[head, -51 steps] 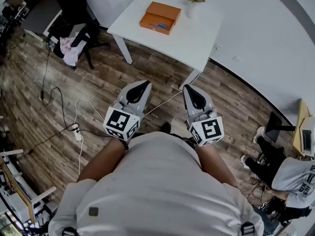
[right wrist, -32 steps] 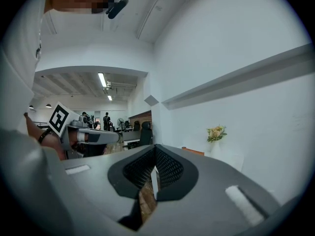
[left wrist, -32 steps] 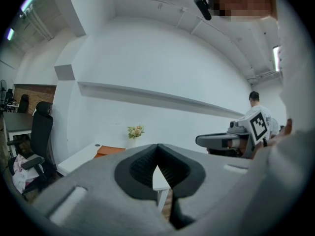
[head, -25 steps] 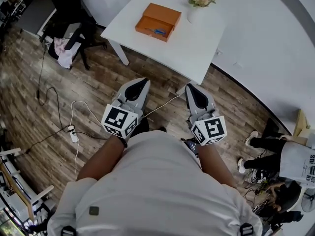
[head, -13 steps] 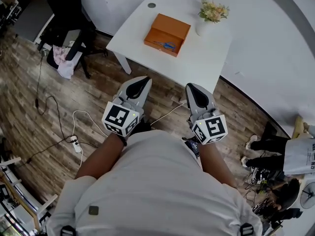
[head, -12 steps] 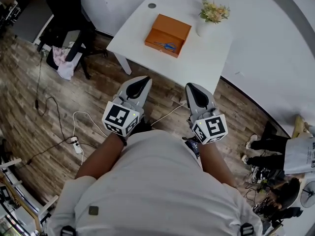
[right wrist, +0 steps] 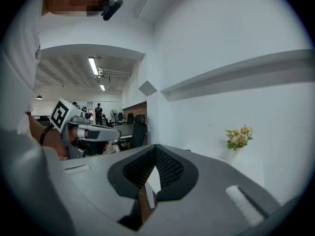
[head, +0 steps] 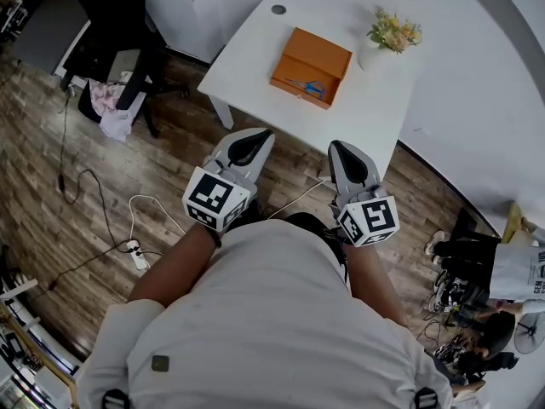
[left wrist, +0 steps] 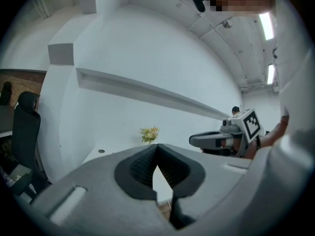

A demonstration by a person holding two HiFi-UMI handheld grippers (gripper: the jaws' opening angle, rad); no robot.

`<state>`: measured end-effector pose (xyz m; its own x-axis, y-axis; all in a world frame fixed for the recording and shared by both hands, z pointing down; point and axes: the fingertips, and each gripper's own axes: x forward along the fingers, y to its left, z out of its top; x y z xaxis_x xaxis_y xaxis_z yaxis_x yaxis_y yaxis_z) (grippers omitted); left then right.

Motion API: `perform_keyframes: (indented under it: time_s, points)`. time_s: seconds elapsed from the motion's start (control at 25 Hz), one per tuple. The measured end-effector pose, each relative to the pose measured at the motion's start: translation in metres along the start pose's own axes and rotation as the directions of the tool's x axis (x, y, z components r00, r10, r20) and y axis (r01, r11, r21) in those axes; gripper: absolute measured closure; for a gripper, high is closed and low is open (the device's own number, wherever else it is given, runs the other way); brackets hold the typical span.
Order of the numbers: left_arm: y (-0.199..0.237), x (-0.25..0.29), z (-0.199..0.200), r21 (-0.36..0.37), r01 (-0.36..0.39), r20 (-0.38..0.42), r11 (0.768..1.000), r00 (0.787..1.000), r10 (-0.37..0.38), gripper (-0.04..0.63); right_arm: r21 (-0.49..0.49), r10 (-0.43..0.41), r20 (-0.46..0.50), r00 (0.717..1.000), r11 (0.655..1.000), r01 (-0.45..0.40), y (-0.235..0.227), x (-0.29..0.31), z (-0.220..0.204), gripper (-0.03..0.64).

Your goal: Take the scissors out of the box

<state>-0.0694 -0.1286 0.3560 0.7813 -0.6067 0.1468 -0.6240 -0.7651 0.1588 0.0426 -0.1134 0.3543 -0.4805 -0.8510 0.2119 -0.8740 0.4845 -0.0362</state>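
Orange box (head: pixel 311 55) at twelve o'clock, blue-handled scissors (head: pixel 312 86), white table (head: pixel 247 58). Grey left gripper (head: pixel 255 135) and right gripper (head: pixel 340 146) bear black-and-white square markers. Brown wood-grain floor (head: pixel 102 203); yellow flowers (head: pixel 394 32)

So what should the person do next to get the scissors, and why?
Probably step closer to the white table. The scissors lie in the open orange box on it, while the left tongs and right tongs hang over the wooden floor, short of the table. Both are shut and empty, and look too far away to reach the box.
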Motion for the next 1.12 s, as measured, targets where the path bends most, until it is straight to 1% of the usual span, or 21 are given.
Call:
perform_keyframes:
  time_s: [0.2,0.36,0.48,0.64,0.76,0.88,1.0,1.12]
  points:
    - [0.016,0.004,-0.002,-0.015,0.013,-0.006,1.000,1.000,-0.013,0.592,0.003,-0.021,-0.016,1.000,1.000,0.021,-0.007,0.016,-0.004,0.606]
    - [0.027,0.011,-0.004,-0.029,0.010,-0.019,1.000,1.000,-0.010,0.592,0.003,-0.030,-0.026,0.999,1.000,0.030,-0.020,0.028,-0.010,0.606]
    - [0.037,0.023,0.000,-0.023,0.000,-0.019,1.000,1.000,-0.001,0.592,-0.006,-0.025,-0.029,0.999,1.000,0.024,-0.034,0.042,-0.012,0.606]
    - [0.056,0.039,0.004,-0.013,-0.034,-0.022,0.999,0.999,0.033,0.592,-0.005,-0.001,-0.034,0.999,1.000,0.001,-0.050,0.065,-0.012,0.606]
    - [0.067,0.057,0.004,-0.022,-0.046,-0.032,0.999,0.998,0.046,0.592,-0.009,0.020,-0.049,0.999,1.000,-0.020,-0.066,0.081,-0.013,0.606]
    - [0.076,0.077,0.003,-0.025,-0.057,-0.045,0.998,0.997,0.055,0.592,-0.026,0.041,-0.083,0.996,0.999,-0.043,-0.085,0.097,-0.018,0.606]
    - [0.082,0.096,-0.001,-0.013,-0.069,-0.067,0.998,0.995,0.068,0.592,-0.032,0.065,-0.128,0.990,0.997,-0.069,-0.103,0.112,-0.025,0.606]
    - [0.091,0.115,-0.006,-0.030,-0.078,-0.087,0.996,0.993,0.076,0.592,-0.029,0.089,-0.164,0.982,0.995,-0.095,-0.121,0.128,-0.032,0.606]
